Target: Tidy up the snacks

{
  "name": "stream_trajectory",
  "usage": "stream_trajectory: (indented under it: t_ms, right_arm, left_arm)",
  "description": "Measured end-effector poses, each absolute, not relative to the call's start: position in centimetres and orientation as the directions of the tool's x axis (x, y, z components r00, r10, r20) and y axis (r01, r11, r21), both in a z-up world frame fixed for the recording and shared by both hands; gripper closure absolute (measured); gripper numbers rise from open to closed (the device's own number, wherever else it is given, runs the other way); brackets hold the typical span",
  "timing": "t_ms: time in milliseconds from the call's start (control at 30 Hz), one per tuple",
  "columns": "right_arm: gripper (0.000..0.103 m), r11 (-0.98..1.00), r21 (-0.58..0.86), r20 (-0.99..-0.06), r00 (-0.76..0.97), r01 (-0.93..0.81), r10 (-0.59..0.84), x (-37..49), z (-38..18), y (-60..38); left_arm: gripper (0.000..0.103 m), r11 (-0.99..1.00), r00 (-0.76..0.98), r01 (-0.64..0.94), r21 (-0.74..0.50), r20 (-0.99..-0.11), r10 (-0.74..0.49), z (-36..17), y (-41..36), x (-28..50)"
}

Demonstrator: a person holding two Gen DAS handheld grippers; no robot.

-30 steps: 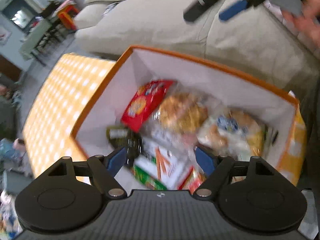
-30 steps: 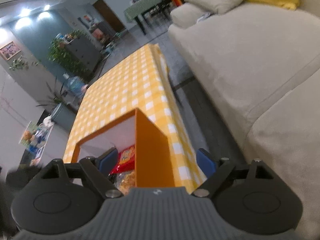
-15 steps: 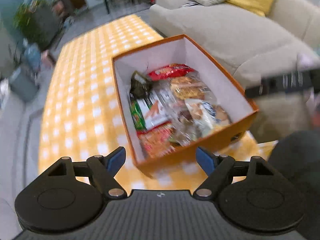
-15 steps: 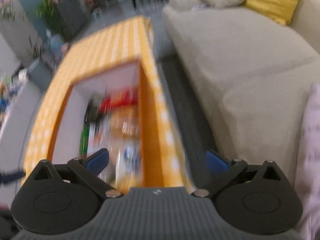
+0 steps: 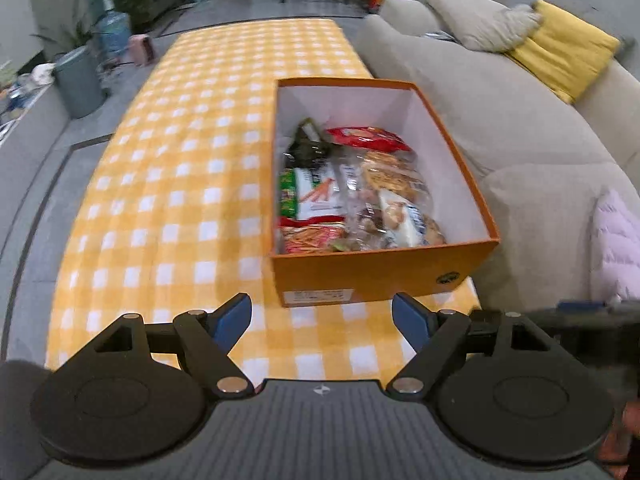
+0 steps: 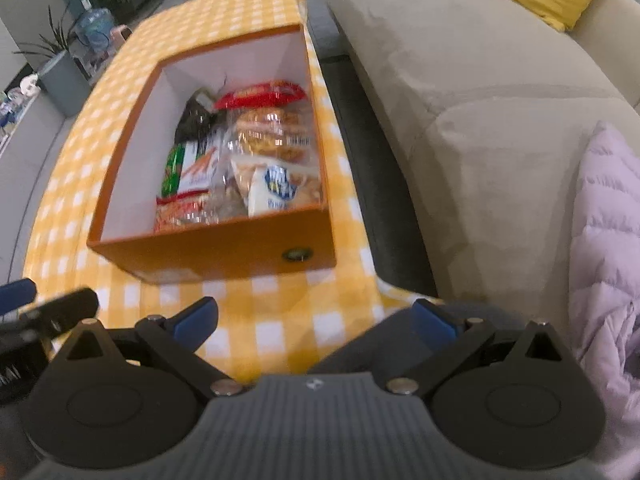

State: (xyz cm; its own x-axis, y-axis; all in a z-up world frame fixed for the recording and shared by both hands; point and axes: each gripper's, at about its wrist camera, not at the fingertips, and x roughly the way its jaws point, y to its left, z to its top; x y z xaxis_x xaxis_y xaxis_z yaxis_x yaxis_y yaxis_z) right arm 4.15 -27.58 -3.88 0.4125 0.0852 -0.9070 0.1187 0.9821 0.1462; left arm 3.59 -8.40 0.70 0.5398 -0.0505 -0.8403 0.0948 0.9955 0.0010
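Both my tongs are wide open with nothing in them, left one (image 5: pixel 322 316) and right one (image 6: pixel 316 314) hanging over the checkered tablecloth (image 5: pixel 180 184) just short of the orange box (image 5: pixel 380 268). All the snacks (image 5: pixel 352 192) I can see are piled inside it already, beside the couch (image 5: pixel 500 128). So I'd guess I'm basically finished, next is maybe tidying the pile.

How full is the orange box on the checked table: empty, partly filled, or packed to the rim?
Partly filled. The orange box has no lid on; snack packets cover its floor, while bare white inner walls rise above them.
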Motion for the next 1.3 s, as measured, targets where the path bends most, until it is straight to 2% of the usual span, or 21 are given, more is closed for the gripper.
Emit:
stream_trajectory:
  t_ms: [300, 400, 600, 867, 1200, 1300]
  right_arm:
    - [0.003, 0.998, 0.061, -0.921, 0.386, 0.015, 0.05, 2.7, -3.1, -24.6]
    - [0.003, 0.995, 0.1, -0.911, 0.402, 0.002, 0.091, 2.0, -1.9, -23.9]
    - [0.003, 0.999, 0.042, -0.895, 0.444, -0.018, 0.045, 1.0, 0.6, -22.6]
    - [0.003, 0.984, 0.173, -0.921, 0.345, -0.05, 0.179, 1.0, 1.7, -22.9]
    - [0.003, 0.98, 0.194, -0.919, 0.344, -0.036, 0.194, 0.7, 1.7, -23.1]
    - [0.003, 0.983, 0.177, -0.921, 0.347, -0.041, 0.18, 0.8, 1.7, -22.9]
  left_arm:
    - [0.009, 0.998, 0.499, 0.029, 0.06, -0.866, 0.038, 1.0, -8.1, 3.4]
    - [0.009, 0.998, 0.497, 0.016, 0.068, -0.866, 0.051, 1.3, -8.2, 3.0]
    - [0.009, 0.998, 0.464, 0.016, 0.054, -0.885, 0.041, 2.2, -8.4, 2.4]
    - [0.009, 0.998, 0.469, 0.023, 0.064, -0.882, 0.046, 2.8, -8.9, 2.1]
    - [0.01, 0.998, 0.467, 0.019, 0.064, -0.883, 0.048, 3.0, -9.0, 2.1]
    - [0.013, 0.998, 0.466, 0.016, 0.057, -0.884, 0.043, 2.9, -8.9, 2.1]
